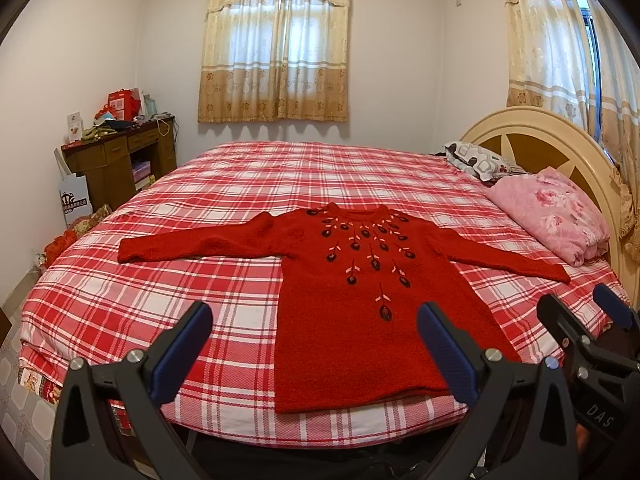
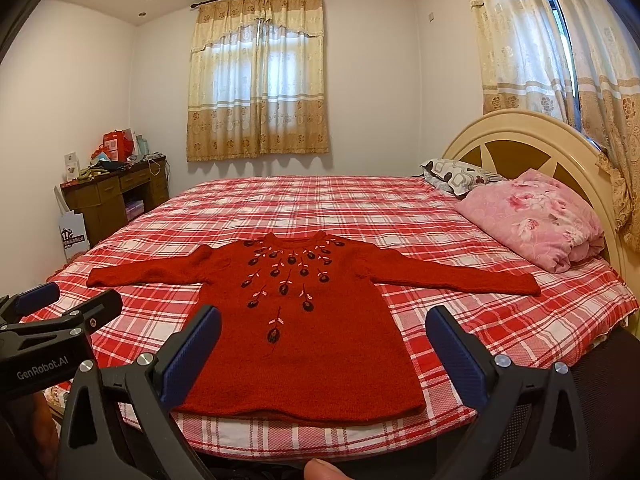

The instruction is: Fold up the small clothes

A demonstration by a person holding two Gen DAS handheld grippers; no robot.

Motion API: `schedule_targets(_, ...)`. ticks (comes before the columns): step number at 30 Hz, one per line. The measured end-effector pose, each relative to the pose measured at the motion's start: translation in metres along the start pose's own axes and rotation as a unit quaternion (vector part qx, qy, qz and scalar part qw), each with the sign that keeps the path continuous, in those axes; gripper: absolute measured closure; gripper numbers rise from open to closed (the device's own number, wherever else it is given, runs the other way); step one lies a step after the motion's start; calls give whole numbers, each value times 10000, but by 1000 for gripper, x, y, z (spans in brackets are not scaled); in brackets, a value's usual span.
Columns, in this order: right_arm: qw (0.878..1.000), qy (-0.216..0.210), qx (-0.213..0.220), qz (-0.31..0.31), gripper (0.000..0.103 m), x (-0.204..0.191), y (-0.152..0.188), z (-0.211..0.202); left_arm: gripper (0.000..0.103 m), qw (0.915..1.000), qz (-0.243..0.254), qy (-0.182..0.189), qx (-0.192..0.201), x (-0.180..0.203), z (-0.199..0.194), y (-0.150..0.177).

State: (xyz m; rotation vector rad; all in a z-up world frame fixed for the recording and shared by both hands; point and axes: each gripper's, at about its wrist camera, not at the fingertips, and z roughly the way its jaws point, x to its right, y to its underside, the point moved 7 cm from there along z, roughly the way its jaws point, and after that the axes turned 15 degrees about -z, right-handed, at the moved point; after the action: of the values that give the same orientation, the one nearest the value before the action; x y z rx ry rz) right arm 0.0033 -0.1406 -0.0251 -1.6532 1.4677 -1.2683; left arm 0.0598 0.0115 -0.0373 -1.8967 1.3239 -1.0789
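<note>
Red sweater (image 1: 360, 304) lies flat, front up, on the bed (image 1: 248, 184), in the lower centre of both frames. Neckline points toward the far wall, hem sits near the bed's near edge. Both sleeves spread out to the sides: left sleeve (image 1: 192, 246) reaches toward frame left, right sleeve (image 2: 460, 276) toward frame right. Dark flower embroidery with pale pink leaves fans down from the collar.

Left gripper (image 1: 316, 352), bottom of the left wrist view: jaws wide apart, nothing between them. One blue-padded finger is over the checked sheet left of the sweater, the other over the sweater's lower right part. Whether they touch the cloth, cannot tell.

Right gripper (image 2: 320, 356), bottom of the right wrist view: jaws spread wide, holding nothing; they frame the sweater's hem area. It also shows at the right edge of the left wrist view.

A fingertip (image 2: 322, 470) shows at the bottom edge of the right wrist view.

Pink floral quilt (image 1: 552, 212) is folded at frame right by the headboard (image 1: 520, 120), with a patterned pillow (image 1: 476, 160) just behind it. Brown bench (image 1: 116, 160) cluttered with boxes stands at frame left. Curtains (image 1: 276, 52) cover the far window.
</note>
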Motion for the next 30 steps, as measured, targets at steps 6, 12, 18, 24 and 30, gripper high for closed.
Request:
schedule_targets(6,10000,-32,-11,-6,1,1,1,2,0,10000,1,-2,-20,2,1,2)
schedule_targets(12,10000,-29,-16,-7,1,1,1,2,0,10000,-1,-3,-22,3,1,2)
schedule_targets(18,10000,-34,-15,-4,1,1,1,2,0,10000,-3,2,-18,3,1,3)
schedule_targets(24,10000,-28,-24,-6,1,0,2,2,0,10000,-10,3,-25,5,1,5)
schedule_targets(30,10000,-32,-29,-10,1,-1,3,2,0,10000,-22,7,-35,9,1,8)
